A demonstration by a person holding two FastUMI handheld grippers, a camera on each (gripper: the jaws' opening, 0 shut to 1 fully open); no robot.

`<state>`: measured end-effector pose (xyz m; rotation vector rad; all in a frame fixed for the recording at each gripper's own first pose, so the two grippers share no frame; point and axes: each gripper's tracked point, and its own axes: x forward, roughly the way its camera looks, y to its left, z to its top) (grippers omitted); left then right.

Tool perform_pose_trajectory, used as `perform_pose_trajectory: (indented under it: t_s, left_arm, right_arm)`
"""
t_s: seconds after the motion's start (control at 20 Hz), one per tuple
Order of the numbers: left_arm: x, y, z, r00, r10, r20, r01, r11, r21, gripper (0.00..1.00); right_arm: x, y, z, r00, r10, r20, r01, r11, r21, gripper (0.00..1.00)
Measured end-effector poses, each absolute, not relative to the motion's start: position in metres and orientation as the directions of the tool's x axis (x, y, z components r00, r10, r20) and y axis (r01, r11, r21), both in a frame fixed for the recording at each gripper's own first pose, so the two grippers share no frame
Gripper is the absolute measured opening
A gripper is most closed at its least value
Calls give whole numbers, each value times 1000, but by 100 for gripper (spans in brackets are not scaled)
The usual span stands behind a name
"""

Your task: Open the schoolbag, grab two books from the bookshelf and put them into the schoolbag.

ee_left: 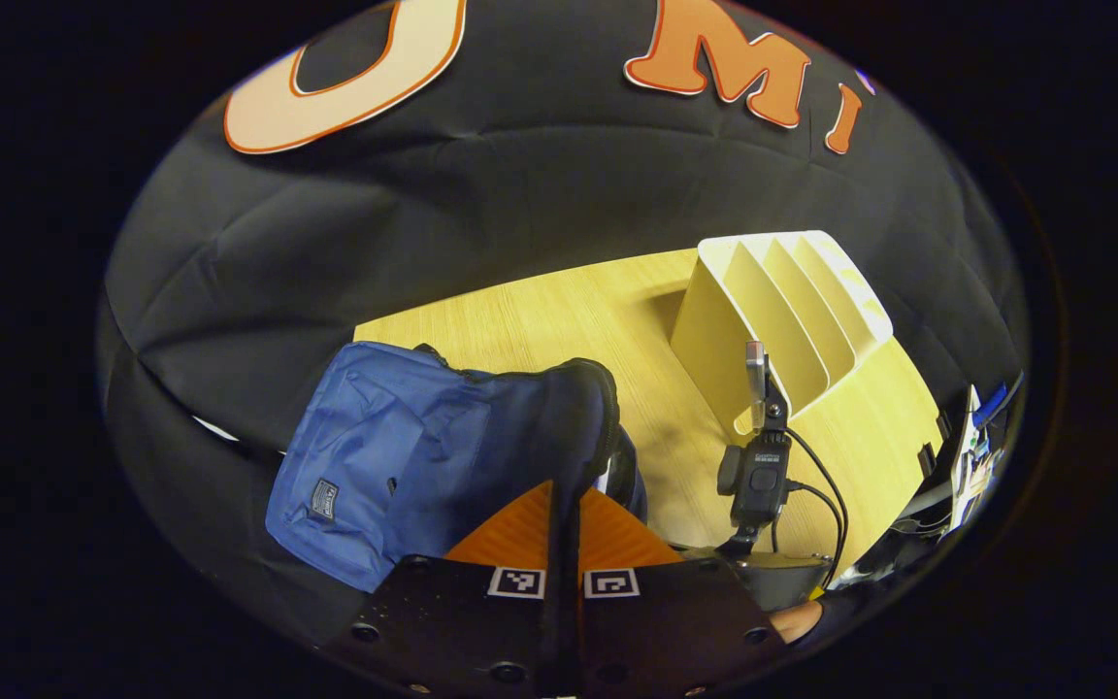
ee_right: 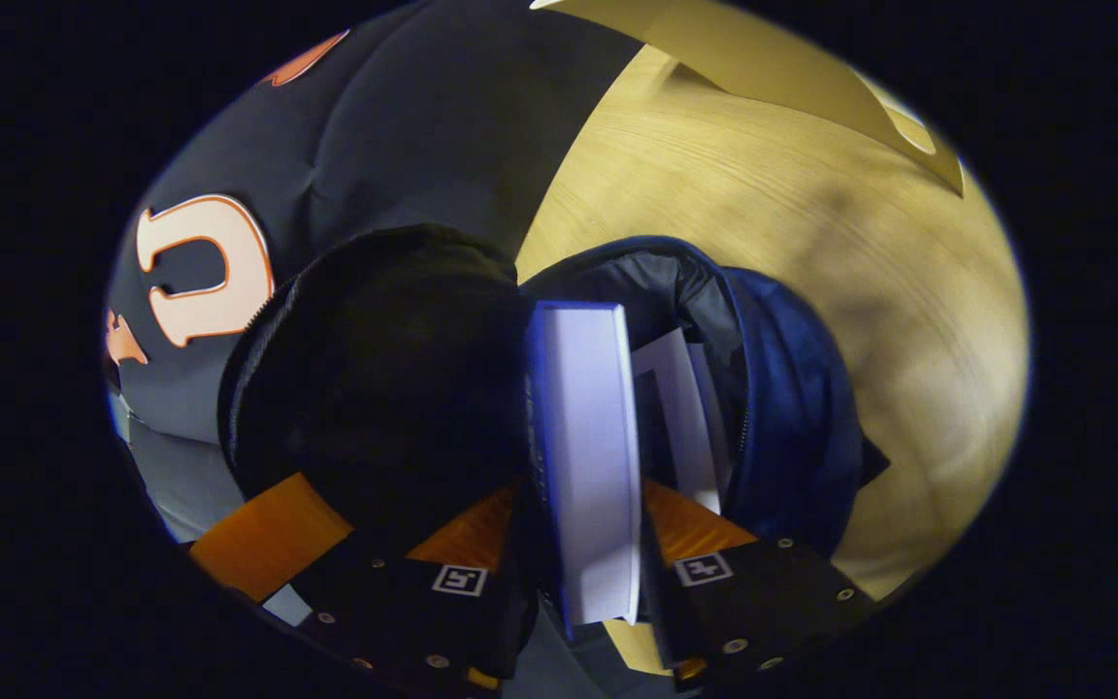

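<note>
Inside schoolbag [ee_right: 792,408], two books, bookshelf [ee_left: 782,311] bare

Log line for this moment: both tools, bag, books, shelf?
left tool: shut on schoolbag flap | right tool: shut on book, over open bag | second book: inside | bookshelf: slots empty

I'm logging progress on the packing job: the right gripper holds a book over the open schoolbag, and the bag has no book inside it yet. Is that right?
Not quite. In the right gripper view the right gripper does hold a book in its jaws over the open schoolbag, but another book already stands inside the bag. The rest holds.
</note>
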<state>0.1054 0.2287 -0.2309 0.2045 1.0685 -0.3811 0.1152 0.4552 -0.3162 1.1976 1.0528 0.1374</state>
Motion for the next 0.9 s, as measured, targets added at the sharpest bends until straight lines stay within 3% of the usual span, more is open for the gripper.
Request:
perform_pose_trajectory:
  t_s: [0.1, 0.15, 0.3, 0.55, 0.75, 0.9]
  left_arm:
    - [113, 234, -232, 442, -201, -874, 398, 917, -11, 1]
    - [115, 234, -230, 447, -193, -874, 397, 918, 1, 1]
    - [113, 233, -235, 436, -199, -878, 396, 918, -11, 0]
    - [105, 234, -244, 425, -203, -882, 385, 923, -26, 1]
    - [97, 222, -256, 429, -171, -887, 406, 913, 20, 1]
    - [92, 215, -259, 453, -129, -882, 398, 915, 70, 1]
  right_arm:
    - [113, 446, -312, 535, 582, -613, 427, 439, 790, 58]
    - [110, 439, -303, 532, 585, -612, 425, 440, 791, 80]
    - [104, 413, -284, 535, 566, -627, 445, 442, 779, 96]
    - [95, 354, -223, 620, 538, -571, 366, 446, 817, 97]
    - [95, 289, -189, 715, 422, -557, 232, 609, 759, 96]
    - [90, 233, -170, 753, 326, -572, 207, 708, 675, 96]
